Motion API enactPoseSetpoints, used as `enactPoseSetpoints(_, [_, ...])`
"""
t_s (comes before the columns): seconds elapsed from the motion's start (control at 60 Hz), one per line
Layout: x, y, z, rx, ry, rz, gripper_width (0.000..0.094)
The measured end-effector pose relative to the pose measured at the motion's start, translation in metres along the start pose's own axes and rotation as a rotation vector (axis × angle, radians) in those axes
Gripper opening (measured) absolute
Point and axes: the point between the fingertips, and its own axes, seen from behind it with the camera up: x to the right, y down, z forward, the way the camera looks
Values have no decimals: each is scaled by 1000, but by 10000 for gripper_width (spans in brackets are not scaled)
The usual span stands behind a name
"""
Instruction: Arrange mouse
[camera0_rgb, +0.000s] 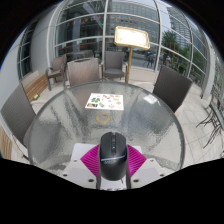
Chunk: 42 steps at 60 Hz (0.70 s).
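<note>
Mouse (111, 155), pinched between the fingers (92, 160) above the round glass tabletop (60, 120), could slip and drop.

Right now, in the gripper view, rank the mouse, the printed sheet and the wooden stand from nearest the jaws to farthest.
1. Mouse: between the jaws of the gripper, on the glass table.
2. Printed sheet: mid-table, straight ahead.
3. Wooden stand: beyond the table, slightly right.

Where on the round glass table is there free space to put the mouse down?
The round glass table is bare between the black computer mouse, which sits between the gripper fingers, and the white printed card. Both sides are also free. Chairs crowd the rim.
</note>
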Motion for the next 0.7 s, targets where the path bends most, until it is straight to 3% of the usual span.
enactPoseSetpoints(0.2, [-12,101,39,-160,-57,60,340])
enactPoseSetpoints(0.333, [-14,113,49,-141,-61,15,355])
enactPoseSetpoints(0.55, [-15,114,51,-161,-71,16,495])
enactPoseSetpoints(0.633, [-26,113,48,-184,-113,35,682])
enactPoseSetpoints(0.7, [-23,112,44,-212,-95,24,763])
